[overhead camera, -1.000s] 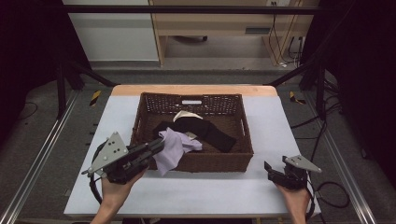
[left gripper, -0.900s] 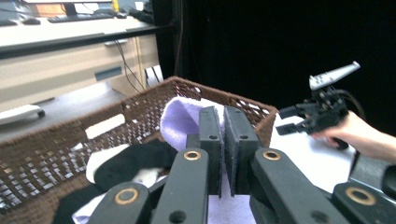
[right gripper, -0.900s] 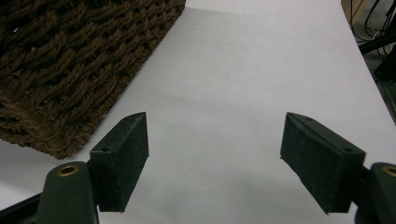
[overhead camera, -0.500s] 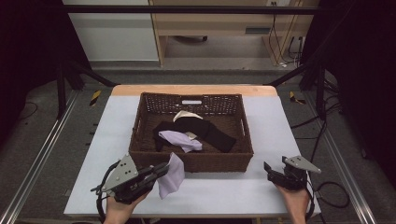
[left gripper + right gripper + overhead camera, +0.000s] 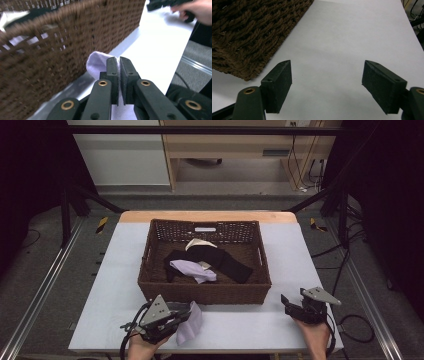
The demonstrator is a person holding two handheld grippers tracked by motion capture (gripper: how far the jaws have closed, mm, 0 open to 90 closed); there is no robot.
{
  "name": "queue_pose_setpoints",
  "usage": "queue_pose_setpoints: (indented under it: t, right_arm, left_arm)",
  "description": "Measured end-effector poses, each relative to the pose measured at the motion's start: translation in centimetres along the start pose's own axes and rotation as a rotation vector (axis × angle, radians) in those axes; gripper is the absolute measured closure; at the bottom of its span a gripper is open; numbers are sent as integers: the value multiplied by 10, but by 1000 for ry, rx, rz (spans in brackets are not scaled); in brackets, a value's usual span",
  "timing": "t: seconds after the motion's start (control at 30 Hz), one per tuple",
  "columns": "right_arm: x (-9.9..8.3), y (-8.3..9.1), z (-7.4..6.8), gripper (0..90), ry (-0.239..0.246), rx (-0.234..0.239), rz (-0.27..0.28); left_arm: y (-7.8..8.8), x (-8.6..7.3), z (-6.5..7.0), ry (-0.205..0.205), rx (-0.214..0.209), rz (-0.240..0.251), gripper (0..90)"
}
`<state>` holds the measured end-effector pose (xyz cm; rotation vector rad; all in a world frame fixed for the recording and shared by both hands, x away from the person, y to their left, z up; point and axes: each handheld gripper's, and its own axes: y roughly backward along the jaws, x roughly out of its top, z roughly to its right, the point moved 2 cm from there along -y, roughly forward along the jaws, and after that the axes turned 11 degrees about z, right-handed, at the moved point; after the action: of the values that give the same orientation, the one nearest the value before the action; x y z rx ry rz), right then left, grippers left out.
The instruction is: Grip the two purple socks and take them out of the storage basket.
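My left gripper [image 5: 172, 320] has its jaws pinching a lilac cloth [image 5: 96, 63], clear of the wicker basket [image 5: 205, 292] just beyond the jaws. I judge this the carrying-out step; next I'd lower the cloth onto the white desk [image 5: 342, 37] and release it. My right gripper [image 5: 327, 86] rests with jaws spread, nothing between them. Dark room, cables around.

— What's around the rig on your feed?

— I see a grey carpeted floor [image 5: 45, 255], dim at both edges, with black cables [image 5: 350, 250] trailing along the right.

— And further back?

— I see a pale wooden shelf unit [image 5: 240, 150] beside a white panel [image 5: 120, 160], and a black metal frame bar [image 5: 200, 130] across the top.
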<state>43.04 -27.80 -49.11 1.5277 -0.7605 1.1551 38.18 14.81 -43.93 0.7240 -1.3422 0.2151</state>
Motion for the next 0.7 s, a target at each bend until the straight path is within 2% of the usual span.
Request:
queue_pose_setpoints:
  t: [0.17, 0.27, 0.37, 0.7]
  right_arm:
    - [-1, -1, 0, 242, -1, 0, -4]
    - [-1, -1, 0, 242, -11, 1, -11]
    - [-2, -1, 1, 241, -8, 0, -9]
    - [-2, 0, 2, 253, -7, -2, -3]
  left_arm:
    - [-11, -9, -2, 13, -1, -46, 841]
    - [-14, -11, -1, 19, 8, -60, 770]
    - [-10, -8, -1, 21, 11, -49, 699]
    - [22, 25, -8, 30, 96, 87, 515]
